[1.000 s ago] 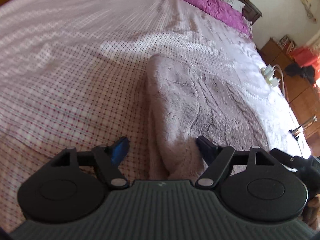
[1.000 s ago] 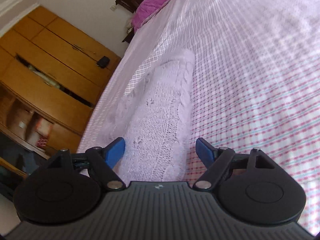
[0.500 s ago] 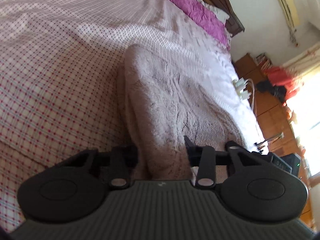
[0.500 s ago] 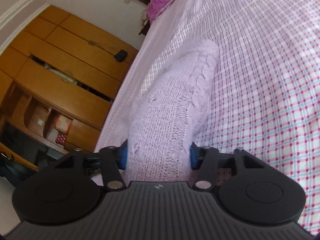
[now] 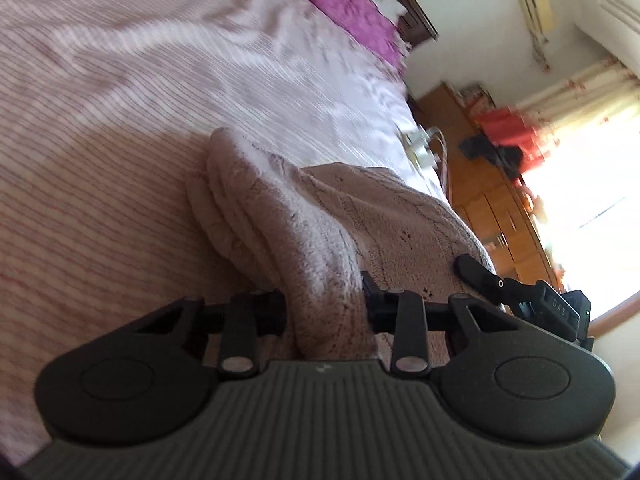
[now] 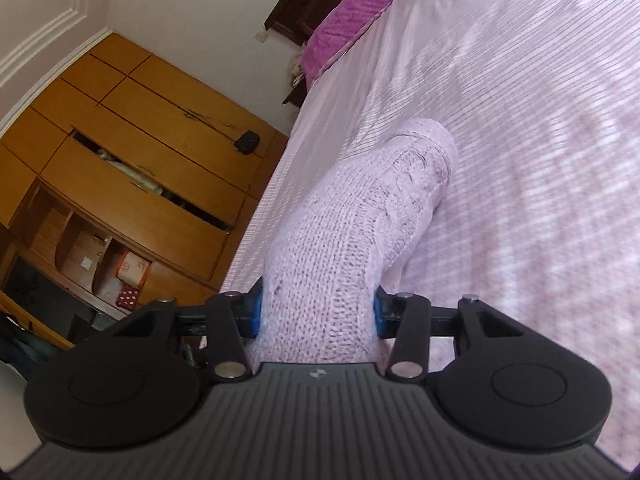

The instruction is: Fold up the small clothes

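Pinching knit garment (image 5: 304,232): left gripper (image 5: 325,308), right gripper (image 6: 316,312) jaws.

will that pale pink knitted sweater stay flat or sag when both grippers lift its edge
The pale pink knitted sweater will likely sag: it already drapes in soft folds from the left gripper. The chunky knit bunched in the right gripper probably grips well rather than slipping. It looks bulky, so perhaps moderately heavy.

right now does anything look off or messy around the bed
The pink knit garment looks in order, pinched at each end by the left claw and right claw. What stands out is off the bed: one wardrobe door hangs ajar with pale items poking from the gap.
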{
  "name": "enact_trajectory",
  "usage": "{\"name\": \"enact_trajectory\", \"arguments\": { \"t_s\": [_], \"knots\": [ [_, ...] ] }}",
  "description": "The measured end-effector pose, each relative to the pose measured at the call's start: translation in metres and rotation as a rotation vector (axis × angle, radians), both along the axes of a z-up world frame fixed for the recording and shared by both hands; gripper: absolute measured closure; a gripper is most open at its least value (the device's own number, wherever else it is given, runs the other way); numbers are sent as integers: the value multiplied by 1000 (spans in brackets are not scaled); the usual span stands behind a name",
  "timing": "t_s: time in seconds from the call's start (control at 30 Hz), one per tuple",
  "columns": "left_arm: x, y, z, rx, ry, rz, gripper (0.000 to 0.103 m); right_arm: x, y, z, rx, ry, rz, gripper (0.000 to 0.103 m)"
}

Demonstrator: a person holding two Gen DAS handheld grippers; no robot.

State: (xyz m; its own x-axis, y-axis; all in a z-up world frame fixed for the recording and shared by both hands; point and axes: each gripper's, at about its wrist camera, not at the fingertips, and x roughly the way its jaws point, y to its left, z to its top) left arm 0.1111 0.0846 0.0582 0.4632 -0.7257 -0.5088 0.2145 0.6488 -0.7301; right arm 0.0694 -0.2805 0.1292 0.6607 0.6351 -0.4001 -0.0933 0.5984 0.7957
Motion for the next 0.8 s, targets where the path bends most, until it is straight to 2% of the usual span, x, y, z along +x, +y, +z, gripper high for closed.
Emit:
{"name": "enact_trajectory", "arguments": {
  "t_s": [0.17,0.27,0.33,0.4,0.47,0.57,0.8],
  "knots": [
    [-24,-34,0,54,10,-87,68,-61,-27,2,-47,5,-40,52],
    [-37,-49,-3,161,-25,-110,67,-85,-35,-12,-114,35,-53,51],
    [-43,-54,-6,229,-38,-113,67,-91,-38,-28,-159,69,-62,51],
    [-46,-55,-10,261,-34,-106,66,-95,-37,-39,-215,80,-68,50],
    [-49,-54,-10,281,-34,-103,65,-99,-37,-47,-224,80,-73,49],
    [-55,-59,-6,323,-59,-95,64,-104,-36,-47,-237,71,-80,47],
    [-73,-66,5,406,-90,-56,61,-110,-8,-39,-321,44,-102,36]
  ]
}}
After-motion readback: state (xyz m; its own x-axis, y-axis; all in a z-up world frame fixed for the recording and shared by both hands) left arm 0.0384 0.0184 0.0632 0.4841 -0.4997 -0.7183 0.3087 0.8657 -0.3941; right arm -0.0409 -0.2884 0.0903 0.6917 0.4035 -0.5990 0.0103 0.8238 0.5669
